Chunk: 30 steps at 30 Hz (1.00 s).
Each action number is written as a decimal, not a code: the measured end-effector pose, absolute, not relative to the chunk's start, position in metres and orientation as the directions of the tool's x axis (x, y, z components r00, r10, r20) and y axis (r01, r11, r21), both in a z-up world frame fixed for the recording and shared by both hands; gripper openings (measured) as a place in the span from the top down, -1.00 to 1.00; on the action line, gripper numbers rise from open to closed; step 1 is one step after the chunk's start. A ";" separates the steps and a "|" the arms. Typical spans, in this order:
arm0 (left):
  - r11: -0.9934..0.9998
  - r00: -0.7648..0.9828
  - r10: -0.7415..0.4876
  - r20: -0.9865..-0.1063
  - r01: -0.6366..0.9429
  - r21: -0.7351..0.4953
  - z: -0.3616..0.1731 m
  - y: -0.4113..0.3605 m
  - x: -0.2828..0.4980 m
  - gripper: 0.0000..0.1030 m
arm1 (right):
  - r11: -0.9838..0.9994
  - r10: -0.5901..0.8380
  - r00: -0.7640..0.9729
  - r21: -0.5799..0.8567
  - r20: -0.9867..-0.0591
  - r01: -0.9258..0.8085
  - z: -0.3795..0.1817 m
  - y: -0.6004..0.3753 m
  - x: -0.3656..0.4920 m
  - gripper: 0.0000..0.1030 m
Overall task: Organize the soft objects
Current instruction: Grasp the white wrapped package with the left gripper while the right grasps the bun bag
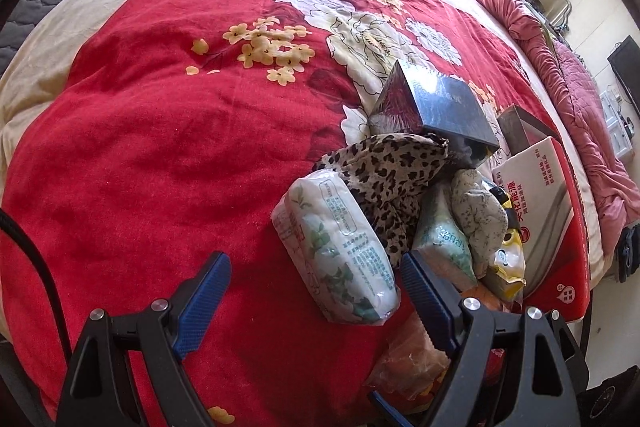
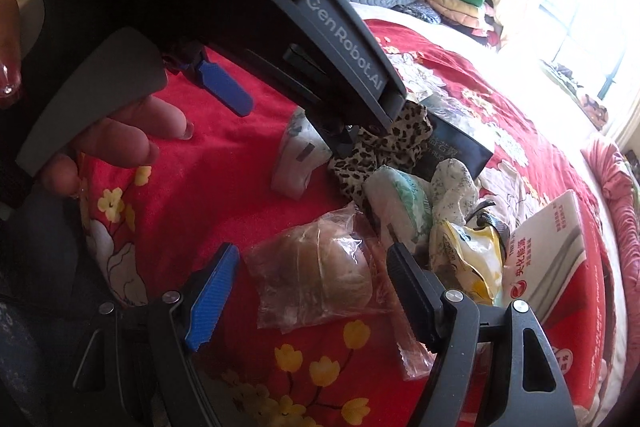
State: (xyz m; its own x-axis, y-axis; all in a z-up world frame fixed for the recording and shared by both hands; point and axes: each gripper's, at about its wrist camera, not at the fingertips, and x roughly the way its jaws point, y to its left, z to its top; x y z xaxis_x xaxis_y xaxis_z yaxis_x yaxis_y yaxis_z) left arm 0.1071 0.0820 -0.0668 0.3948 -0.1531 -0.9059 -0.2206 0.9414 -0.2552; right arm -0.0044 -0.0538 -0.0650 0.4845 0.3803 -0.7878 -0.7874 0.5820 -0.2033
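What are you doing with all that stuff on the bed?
A person is sorting a heap of soft things on a red flowered blanket, with tongs in each hand. The left tongs are open, lined up over a white tissue pack but not squeezing it. The right tongs are open too, aimed at a bun in a clear bag. A leopard-print cloth, a yellow snack bag and some boxes lie untouched in the pile. Nothing has been picked up yet.

Black box (image 1: 436,107) on red floral bedspread (image 1: 160,147); white-red carton (image 1: 536,195) beside, possibly open.
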 end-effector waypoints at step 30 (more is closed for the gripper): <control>0.897 0.430 -0.254 -0.866 -0.231 -0.378 -0.085 0.103 0.097 0.49 | 0.648 0.536 0.410 0.049 -0.737 -0.760 -0.046 -0.066 0.051 -0.08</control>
